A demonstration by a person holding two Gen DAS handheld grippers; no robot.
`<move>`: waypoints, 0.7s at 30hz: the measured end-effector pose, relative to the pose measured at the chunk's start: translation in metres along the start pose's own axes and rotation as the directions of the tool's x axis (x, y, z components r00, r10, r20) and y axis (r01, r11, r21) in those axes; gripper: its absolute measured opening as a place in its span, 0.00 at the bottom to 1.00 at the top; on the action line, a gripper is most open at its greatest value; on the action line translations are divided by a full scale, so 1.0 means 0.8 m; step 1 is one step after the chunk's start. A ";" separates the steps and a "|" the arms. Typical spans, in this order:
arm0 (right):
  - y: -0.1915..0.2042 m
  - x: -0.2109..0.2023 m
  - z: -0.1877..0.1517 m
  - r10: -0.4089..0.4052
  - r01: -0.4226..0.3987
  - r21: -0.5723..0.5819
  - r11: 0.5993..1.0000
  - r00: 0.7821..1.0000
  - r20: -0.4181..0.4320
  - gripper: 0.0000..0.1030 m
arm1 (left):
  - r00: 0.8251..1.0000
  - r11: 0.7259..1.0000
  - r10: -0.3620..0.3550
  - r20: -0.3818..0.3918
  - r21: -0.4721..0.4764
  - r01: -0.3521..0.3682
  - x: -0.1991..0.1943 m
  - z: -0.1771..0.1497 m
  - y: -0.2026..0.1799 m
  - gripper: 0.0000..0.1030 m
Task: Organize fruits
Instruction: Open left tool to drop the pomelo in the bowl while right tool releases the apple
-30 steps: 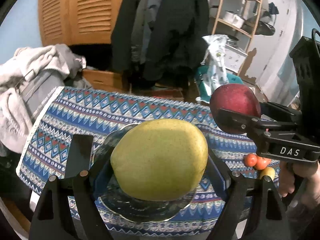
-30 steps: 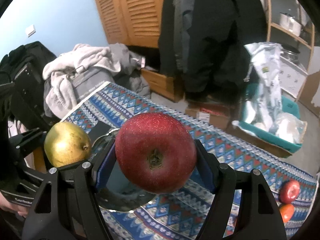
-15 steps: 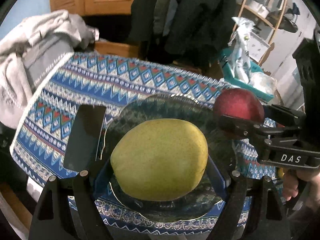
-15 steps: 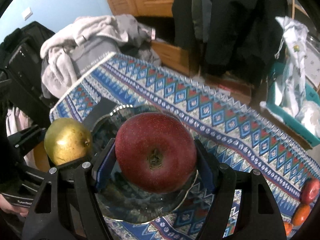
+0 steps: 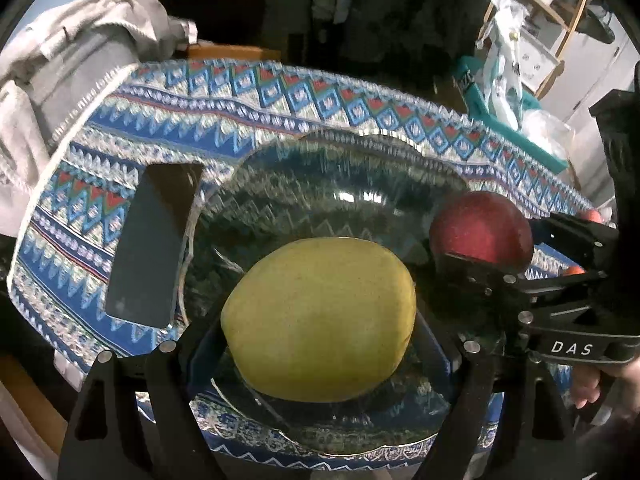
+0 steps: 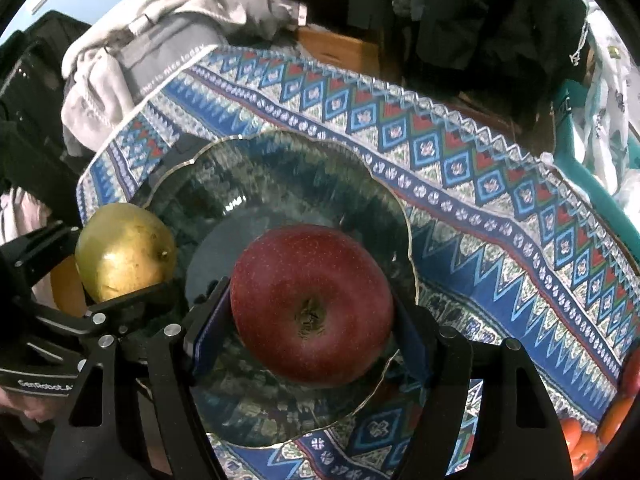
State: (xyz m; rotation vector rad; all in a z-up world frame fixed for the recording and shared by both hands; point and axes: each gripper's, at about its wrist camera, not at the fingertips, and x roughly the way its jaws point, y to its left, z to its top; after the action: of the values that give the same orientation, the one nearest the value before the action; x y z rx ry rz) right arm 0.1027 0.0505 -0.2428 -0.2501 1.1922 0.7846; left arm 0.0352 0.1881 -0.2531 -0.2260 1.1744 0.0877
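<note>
My left gripper (image 5: 320,344) is shut on a yellow-green pear (image 5: 320,320), held over the near part of a clear glass plate (image 5: 340,184) with a gold rim. My right gripper (image 6: 308,332) is shut on a red apple (image 6: 312,304), also above that plate (image 6: 280,176). In the left wrist view the apple (image 5: 480,228) and the right gripper show at the right. The right wrist view has the pear (image 6: 124,252) in the left gripper at its left edge. Both grippers point steeply down at the plate.
A patterned blue cloth (image 5: 280,92) covers the table. A dark phone (image 5: 152,248) lies left of the plate. Small red and orange fruits (image 6: 592,436) sit at the cloth's right end. Clothes (image 6: 132,40) are piled beyond the left edge; a teal bin (image 5: 516,120) stands behind.
Both grippers have come down and tipped further downward with their fruits, so the plate now fills the view beneath them. Neither grip has altered.
</note>
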 end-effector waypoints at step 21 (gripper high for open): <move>-0.011 0.009 -0.004 0.003 -0.003 0.024 1.000 1.000 -0.011 0.71 | 0.999 1.000 -0.022 -0.028 -0.016 0.022 0.009 -0.002 -0.002 0.77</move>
State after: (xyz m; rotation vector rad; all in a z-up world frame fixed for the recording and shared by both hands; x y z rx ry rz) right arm 0.1069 0.0454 -0.2522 -0.2333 1.2121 0.7723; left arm 0.0367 0.1860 -0.2602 -0.2548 1.1994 0.0747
